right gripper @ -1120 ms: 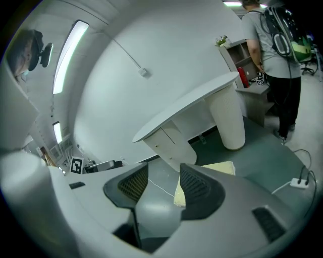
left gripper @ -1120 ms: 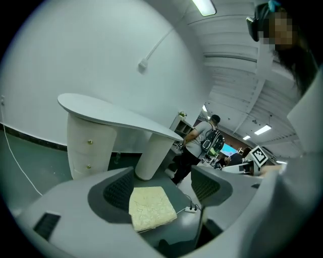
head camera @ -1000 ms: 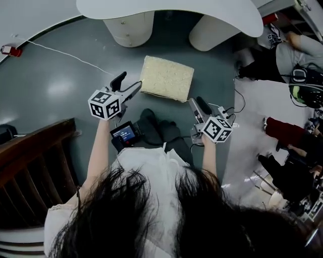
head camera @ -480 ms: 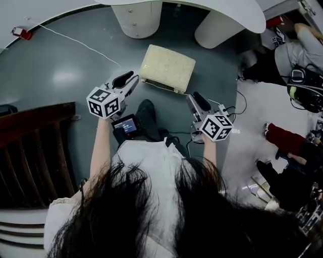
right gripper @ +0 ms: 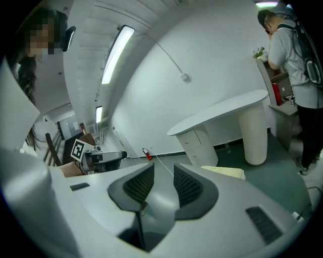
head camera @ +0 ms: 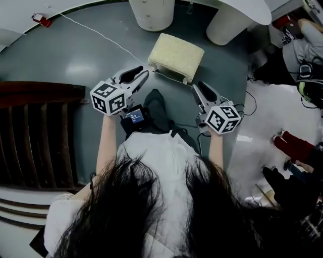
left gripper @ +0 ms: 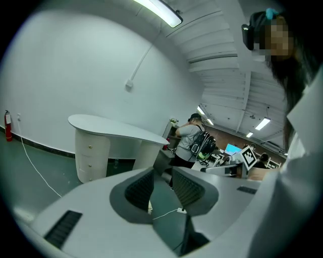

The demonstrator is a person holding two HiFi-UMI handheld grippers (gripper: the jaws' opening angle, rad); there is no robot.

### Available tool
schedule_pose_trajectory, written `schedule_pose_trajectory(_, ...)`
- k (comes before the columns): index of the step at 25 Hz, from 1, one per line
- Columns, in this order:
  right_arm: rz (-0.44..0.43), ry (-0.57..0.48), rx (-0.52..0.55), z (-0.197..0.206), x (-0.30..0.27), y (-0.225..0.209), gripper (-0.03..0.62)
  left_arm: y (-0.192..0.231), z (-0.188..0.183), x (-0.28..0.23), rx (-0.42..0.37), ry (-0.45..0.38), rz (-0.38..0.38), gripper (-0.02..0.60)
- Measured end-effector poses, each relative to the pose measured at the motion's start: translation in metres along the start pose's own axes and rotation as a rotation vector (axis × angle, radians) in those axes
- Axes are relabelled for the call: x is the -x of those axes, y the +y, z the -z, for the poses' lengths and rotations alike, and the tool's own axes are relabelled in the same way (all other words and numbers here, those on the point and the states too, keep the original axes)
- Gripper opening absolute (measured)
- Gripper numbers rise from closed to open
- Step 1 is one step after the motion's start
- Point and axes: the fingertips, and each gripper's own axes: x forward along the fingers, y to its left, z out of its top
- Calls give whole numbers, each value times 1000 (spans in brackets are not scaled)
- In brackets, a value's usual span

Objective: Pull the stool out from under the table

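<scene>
Head view: the stool (head camera: 176, 52) is sitting at upper centre, just below the bench (head camera: 247, 7) edge. The left gripper (head camera: 145, 71) and right gripper (head camera: 198, 86), having just been closing, are both showing narrow, empty gaps. The cable (head camera: 106, 40) is probably risking a snag on the stool.

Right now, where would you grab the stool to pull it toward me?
Probably the stool by its two short sides, left gripper and right gripper coming from the person's side: it is a rectangular block, near long edge facing them.

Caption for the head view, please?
Cream stool out from under the white table; left gripper and right gripper hover empty near it, jaws just narrowed.
</scene>
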Motion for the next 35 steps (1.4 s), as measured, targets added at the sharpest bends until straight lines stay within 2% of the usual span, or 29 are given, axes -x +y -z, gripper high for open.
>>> schedule_pose_trajectory(5,-33,-8,64,5,13,27,114,-26,2,9,-6,-41,20,115)
schedule_pose_trajectory(12,-71,-28,117,12,31,56,77,-60,12,16,-39,-32,64,95)
schedule_pose_trajectory(26,-106,-19,155,23,39,71,66,-90,15,12,-59,-16,130,86)
schedule_pose_trajectory(35,-136,-2,173,37,46,86,66,-104,26,19,-59,-8,143,86)
